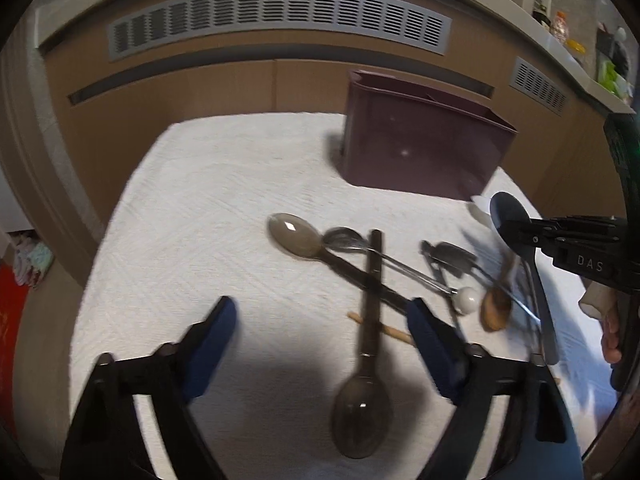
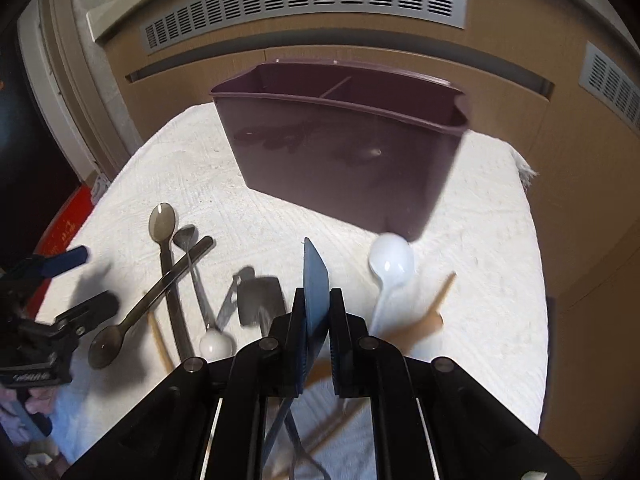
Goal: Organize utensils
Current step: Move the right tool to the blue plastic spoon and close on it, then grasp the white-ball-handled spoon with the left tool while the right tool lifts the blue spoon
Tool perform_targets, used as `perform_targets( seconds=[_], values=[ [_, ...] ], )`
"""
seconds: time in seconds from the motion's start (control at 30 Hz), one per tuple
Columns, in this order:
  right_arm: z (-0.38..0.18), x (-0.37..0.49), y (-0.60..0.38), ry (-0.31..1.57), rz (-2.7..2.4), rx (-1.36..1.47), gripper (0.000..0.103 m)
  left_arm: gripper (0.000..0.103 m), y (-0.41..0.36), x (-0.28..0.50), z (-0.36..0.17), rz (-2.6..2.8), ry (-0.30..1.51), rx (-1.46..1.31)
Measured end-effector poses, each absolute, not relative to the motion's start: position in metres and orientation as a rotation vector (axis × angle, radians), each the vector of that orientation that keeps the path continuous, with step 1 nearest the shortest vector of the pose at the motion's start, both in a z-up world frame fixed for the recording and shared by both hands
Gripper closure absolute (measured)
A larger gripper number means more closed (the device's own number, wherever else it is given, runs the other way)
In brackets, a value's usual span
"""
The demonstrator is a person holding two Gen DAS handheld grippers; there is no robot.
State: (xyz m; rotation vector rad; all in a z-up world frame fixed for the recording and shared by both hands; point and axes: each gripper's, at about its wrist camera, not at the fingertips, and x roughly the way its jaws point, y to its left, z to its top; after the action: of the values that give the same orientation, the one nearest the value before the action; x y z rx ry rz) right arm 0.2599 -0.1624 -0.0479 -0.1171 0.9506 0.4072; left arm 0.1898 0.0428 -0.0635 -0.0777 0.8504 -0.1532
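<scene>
A dark blue-grey spoon is pinched edge-on between the pressed-together jaws of the right gripper, held above the white textured cloth. The left wrist view shows its rounded bowl and long handle hanging down. The left gripper hovers with jaws spread wide over two crossed smoky translucent plastic spoons. Only the right view shows the divider inside the maroon plastic caddy and a white plastic spoon just before it.
</scene>
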Motion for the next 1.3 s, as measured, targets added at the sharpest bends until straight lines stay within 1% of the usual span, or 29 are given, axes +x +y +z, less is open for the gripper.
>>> perform_targets(
  seconds=[0.03, 0.07, 0.13, 0.2, 0.33, 0.5, 0.7, 0.87, 1.0, 1.07, 1.13, 1.3],
  values=[
    [-0.048, 0.257, -0.167, 0.952, 0.409, -0.103, 0.095, 0.042, 0.041, 0.192, -0.064, -0.180, 0.866, -0.095],
    [-0.046, 0.254, -0.174, 0.952, 0.406, -0.092, 0.095, 0.046, 0.039, 0.195, -0.065, -0.213, 0.890, -0.119],
    [-0.048, 0.248, -0.182, 0.944, 0.397, -0.078, 0.095, 0.060, 0.032, 0.201, -0.065, -0.262, 0.928, -0.151],
    [-0.050, 0.242, -0.189, 0.943, 0.398, -0.059, 0.095, 0.064, 0.021, 0.203, -0.061, -0.297, 0.939, -0.139],
    [-0.054, 0.235, -0.204, 0.946, 0.385, -0.010, 0.095, 0.064, -0.013, 0.194, -0.050, -0.405, 0.911, -0.054],
    [-0.058, 0.227, -0.220, 0.942, 0.369, 0.041, 0.095, 0.064, -0.056, 0.186, -0.049, -0.405, 0.815, 0.180],
    [-0.061, 0.215, -0.233, 0.973, 0.368, 0.082, 0.095, 0.064, -0.078, 0.193, -0.068, -0.498, 0.863, 0.461],
    [-0.055, 0.206, -0.233, 0.951, 0.364, 0.064, 0.094, 0.063, -0.072, 0.204, -0.078, -0.527, 0.872, 0.535],
    [-0.053, 0.206, -0.229, 0.951, 0.361, 0.059, 0.094, 0.063, -0.066, 0.218, -0.081, -0.520, 0.874, 0.488],
    [-0.053, 0.207, -0.227, 0.957, 0.362, 0.058, 0.094, 0.063, -0.057, 0.229, -0.078, -0.517, 0.876, 0.422],
    [-0.054, 0.208, -0.225, 0.966, 0.360, 0.057, 0.094, 0.063, -0.044, 0.243, -0.076, -0.482, 0.890, 0.343],
    [-0.059, 0.209, -0.224, 0.988, 0.359, 0.065, 0.093, 0.062, 0.006, 0.281, -0.072, -0.432, 0.951, 0.035]
  ],
)
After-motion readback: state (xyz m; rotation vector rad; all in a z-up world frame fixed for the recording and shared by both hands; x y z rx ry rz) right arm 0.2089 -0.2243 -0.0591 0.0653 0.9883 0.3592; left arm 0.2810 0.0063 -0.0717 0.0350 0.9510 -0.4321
